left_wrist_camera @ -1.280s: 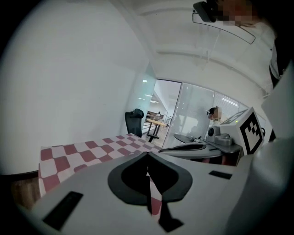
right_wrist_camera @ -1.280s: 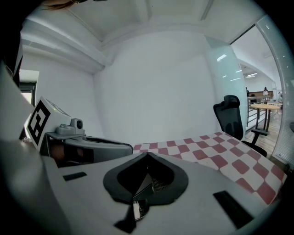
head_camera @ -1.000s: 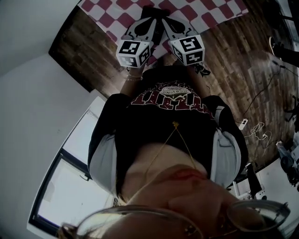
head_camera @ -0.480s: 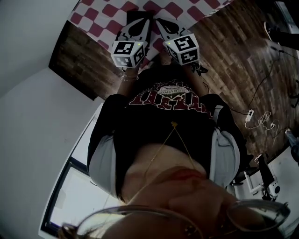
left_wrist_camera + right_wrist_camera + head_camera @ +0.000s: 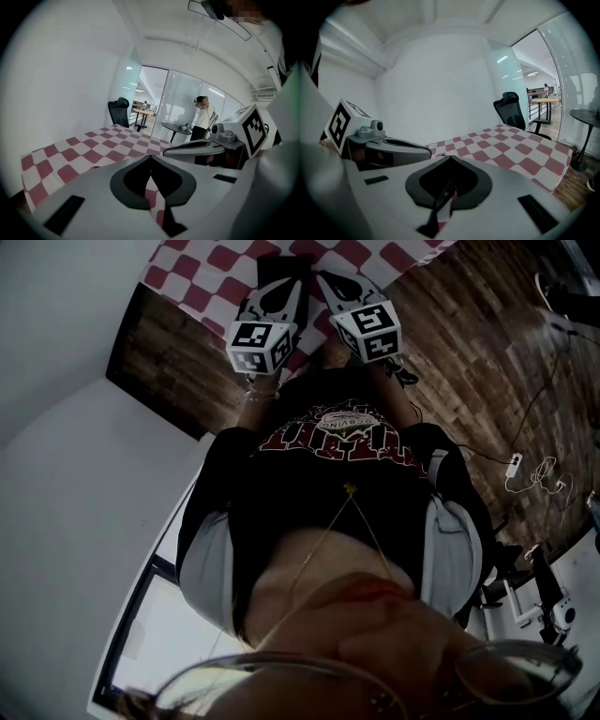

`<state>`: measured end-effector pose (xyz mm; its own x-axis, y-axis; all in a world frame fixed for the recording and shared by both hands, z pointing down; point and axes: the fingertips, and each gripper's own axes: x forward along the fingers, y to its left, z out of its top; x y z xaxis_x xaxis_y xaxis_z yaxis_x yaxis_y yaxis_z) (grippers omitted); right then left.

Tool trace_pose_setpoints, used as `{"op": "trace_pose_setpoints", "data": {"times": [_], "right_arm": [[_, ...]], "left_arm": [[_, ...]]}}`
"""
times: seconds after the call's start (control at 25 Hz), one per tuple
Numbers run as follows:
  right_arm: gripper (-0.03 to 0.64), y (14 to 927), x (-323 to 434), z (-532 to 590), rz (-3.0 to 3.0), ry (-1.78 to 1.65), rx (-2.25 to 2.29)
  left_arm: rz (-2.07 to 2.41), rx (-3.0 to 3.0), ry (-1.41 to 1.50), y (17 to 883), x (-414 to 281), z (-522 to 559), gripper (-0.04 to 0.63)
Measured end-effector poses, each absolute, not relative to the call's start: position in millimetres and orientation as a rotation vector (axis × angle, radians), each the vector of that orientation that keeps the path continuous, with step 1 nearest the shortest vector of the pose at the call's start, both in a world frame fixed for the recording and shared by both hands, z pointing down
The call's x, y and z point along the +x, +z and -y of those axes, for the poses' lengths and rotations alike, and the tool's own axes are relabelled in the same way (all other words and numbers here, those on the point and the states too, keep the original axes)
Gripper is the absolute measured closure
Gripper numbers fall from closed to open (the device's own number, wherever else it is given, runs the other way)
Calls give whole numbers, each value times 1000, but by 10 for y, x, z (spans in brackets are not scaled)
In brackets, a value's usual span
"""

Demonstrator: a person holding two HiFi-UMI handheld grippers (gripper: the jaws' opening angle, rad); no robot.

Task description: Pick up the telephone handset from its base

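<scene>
Over checked cloth [image 5: 84,150], left gripper [image 5: 150,159] and right gripper [image 5: 450,158] sit closed.

Handset and base aren't in shot right now: none of the three views catches them, so their look, pose and spot can't be told. What does show is the table [image 5: 202,276] in its red-and-white checked cloth, at the top of the head view. The handset's in neither grip, with left gripper [image 5: 151,160] and right gripper [image 5: 450,158] each showing jaws closed together, nothing between them.
</scene>
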<state>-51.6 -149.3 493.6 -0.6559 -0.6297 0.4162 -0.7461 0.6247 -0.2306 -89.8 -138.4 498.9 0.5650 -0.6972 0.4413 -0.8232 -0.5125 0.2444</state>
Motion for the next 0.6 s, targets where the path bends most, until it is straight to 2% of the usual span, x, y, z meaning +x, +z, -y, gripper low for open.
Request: {"op": "trace_pose_setpoints", "data": {"times": [0.6], "right_arm": [[600,5286,-917,1166,2458,615,1175]], "left_arm": [[1168,2368,462,5291,-1414,1172,586]]}}
